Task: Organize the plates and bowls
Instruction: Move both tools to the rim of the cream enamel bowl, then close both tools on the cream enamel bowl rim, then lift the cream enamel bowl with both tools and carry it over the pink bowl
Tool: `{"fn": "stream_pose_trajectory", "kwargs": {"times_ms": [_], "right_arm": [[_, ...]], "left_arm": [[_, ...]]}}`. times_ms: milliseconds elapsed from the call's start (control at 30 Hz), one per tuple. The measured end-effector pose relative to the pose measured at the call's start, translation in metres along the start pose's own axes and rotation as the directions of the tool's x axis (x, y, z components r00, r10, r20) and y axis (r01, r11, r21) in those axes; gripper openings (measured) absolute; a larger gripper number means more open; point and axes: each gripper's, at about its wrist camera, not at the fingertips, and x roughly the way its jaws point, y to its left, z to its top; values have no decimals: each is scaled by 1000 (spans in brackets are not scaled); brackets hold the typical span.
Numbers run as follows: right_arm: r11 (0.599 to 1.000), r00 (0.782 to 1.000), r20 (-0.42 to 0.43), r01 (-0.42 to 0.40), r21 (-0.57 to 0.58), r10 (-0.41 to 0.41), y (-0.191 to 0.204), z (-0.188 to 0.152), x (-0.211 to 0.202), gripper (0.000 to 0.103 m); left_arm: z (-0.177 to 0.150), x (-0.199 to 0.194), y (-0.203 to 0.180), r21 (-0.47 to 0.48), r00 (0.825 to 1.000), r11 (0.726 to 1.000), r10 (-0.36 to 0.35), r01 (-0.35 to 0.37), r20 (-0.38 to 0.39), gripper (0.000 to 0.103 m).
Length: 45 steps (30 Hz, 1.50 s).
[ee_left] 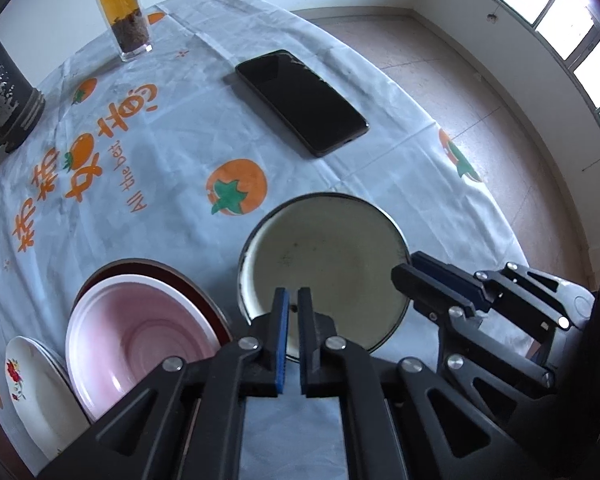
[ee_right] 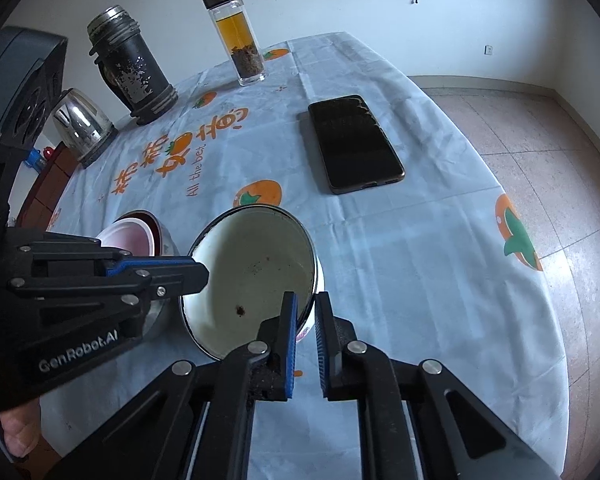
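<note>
Pinching the enamel bowl (ee_left: 324, 264) rim with both my left gripper (ee_left: 293, 300) and right gripper (ee_right: 305, 304), I judge stacking onto the pink bowl (ee_left: 140, 332), lower left, remains.

This looks like a room in a home. The worktop (ee_right: 420, 264) has a thin cloth with orange fruit pictures on it. On it stand a glass tea bottle (ee_right: 236, 40), an old black flask (ee_right: 132, 72) and a shiny kettle (ee_right: 80, 124). A phone (ee_right: 356, 144) lies there too. The floor (ee_left: 440, 68) is tiled, with windows (ee_left: 560, 12) nearby.
</note>
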Motion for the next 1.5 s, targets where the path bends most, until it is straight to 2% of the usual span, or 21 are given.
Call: {"fn": "stream_pose_trajectory", "kwargs": {"times_ms": [167,300,400,500,667,900,1033,1100,1133,1233,1500], "right_arm": [[1000,1000,-19,20,20,-20,-7,-2,7,10],[999,999,-25,27,35,-26,-13,-6,10,10],[999,999,-23,26,41,-25,-14,-6,10,10],[999,999,-23,25,47,-24,-15,-7,9,10],[999,1000,-23,19,50,-18,-17,-8,8,10],[999,1000,-21,16,48,-15,-16,-8,7,10],[999,1000,-21,20,45,-19,-16,-8,7,10],[999,1000,-23,20,46,-19,-17,-8,8,10],[999,1000,-22,15,47,-14,-17,-8,7,10],[999,1000,-24,13,43,-12,-14,-8,7,10],[999,1000,-7,12,49,-12,-14,-2,-6,10]], "left_arm": [[2,-4,20,-47,999,998,36,-35,36,2],[3,3,26,-58,1000,998,19,-18,12,2],[3,7,21,-41,999,999,35,-35,4,2],[4,10,23,-60,1000,998,13,-13,-14,2],[4,0,29,-95,1000,995,-8,9,11,9],[-1,0,24,-89,1000,996,-23,24,14,19],[-1,8,18,-65,1000,998,-14,14,-5,18],[-2,12,16,-57,1000,998,-12,11,-16,5],[-2,13,14,-58,1000,998,-12,11,-21,4],[-3,11,12,-51,1000,999,4,-5,-17,3],[-5,-14,12,-74,1000,997,-29,29,6,3]]}}
